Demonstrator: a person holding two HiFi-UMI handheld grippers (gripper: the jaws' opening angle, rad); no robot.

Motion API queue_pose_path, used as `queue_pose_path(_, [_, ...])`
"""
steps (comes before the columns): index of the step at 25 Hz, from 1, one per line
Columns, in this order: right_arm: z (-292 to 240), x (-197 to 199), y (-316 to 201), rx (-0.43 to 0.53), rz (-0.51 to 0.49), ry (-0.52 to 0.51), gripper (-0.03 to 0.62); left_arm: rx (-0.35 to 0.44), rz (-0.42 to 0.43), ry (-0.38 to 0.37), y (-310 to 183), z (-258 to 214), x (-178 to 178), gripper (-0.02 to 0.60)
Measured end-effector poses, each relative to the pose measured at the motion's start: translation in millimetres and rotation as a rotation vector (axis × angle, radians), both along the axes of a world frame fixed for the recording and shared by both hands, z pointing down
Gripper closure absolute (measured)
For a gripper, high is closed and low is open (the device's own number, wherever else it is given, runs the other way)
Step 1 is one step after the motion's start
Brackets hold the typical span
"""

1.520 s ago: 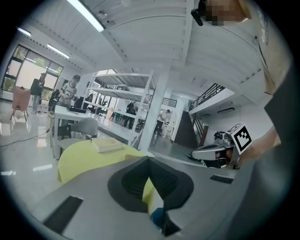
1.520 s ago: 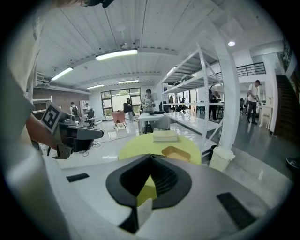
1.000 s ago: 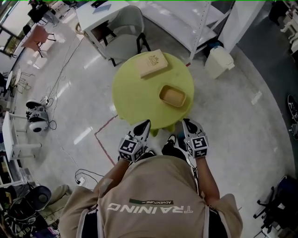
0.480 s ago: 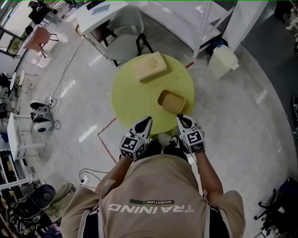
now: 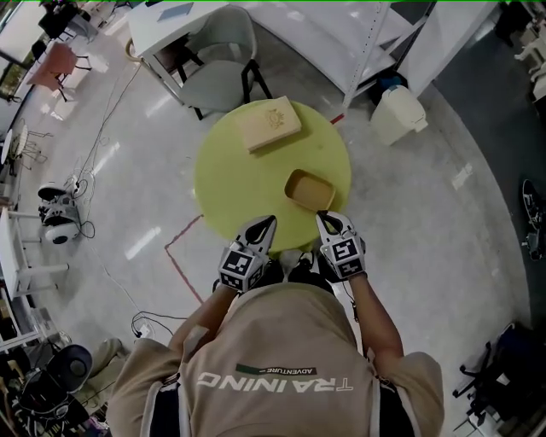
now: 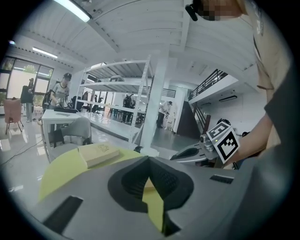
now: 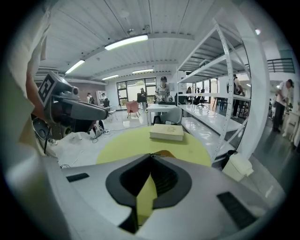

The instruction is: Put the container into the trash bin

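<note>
Reach step: container (image 5: 312,189) on table (image 5: 230,183), ungrasped. Right gripper (image 5: 325,219) beside it, left gripper (image 5: 267,224) near; both clenched, empty. Next: open right gripper, clamp rim, carry to bin (image 5: 397,115).

light: bright ceiling strips (image 7: 126,41) | floor (image 5: 147,242) glare | edges: fisheye, dark vignette

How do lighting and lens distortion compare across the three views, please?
Head view: even light, bright reflections streak the glossy floor. Left gripper view: heavy fisheye, dark corners, ceiling lamp blown out. Right gripper view: shelving uprights bow.
</note>
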State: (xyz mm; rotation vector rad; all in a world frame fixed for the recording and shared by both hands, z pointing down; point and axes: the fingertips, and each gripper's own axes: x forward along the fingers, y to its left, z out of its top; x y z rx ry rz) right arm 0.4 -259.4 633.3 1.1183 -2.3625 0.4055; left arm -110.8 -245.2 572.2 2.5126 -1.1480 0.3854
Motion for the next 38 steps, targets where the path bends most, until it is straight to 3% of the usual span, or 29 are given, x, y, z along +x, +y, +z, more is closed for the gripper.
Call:
queue_pose_path(5, [38.4,-7.1,-8.1,-0.058,-0.037,0.084,0.589,-0.024,0.017,0.005,0.2,12.1,-4.7,0.580])
queue_pose_path(12, [60.2,-16.2,-30.5,-0.049,-0.069,0.179,0.588,-0.039,0.012,0.013,-4.1,16.9,-13.5,0.580])
queue_pose_path(14, [68.6,-22.9,-30.9,-0.083,-0.110,0.193,0.500,-0.044,0.004,0.017,-5.8,16.9,-17.5,0.580])
queue_pose_path(15, [73.7,-25.2,-30.8,-0.102,-0.128,0.198,0.493,-0.046,0.002,0.017,-6.4,16.8,-18.8,0.580])
queue_pose_path(23, [121.2,-33.8,-29.5,-0.210,-0.279,0.338,0.493,-0.059,-0.029,0.021,-12.6,22.1,-27.6,0.580])
queue_pose_path(31, [146.1,-42.0,-34.6,-0.261,-0.328,0.441,0.497,-0.087,-0.074,0.012,-0.1,30.5,-48.7,0.580])
queue_pose_path(33, [150.3,-43.3,-35.5,-0.265,-0.338,0.459,0.560,-0.092,-0.077,0.011,2.3,31.2,-51.6,0.580])
queue_pose_path(38, [151.9,-47.9,-34.7,-0.271,-0.328,0.456,0.564,-0.098,-0.067,0.012,3.9,30.8,-58.5,0.580])
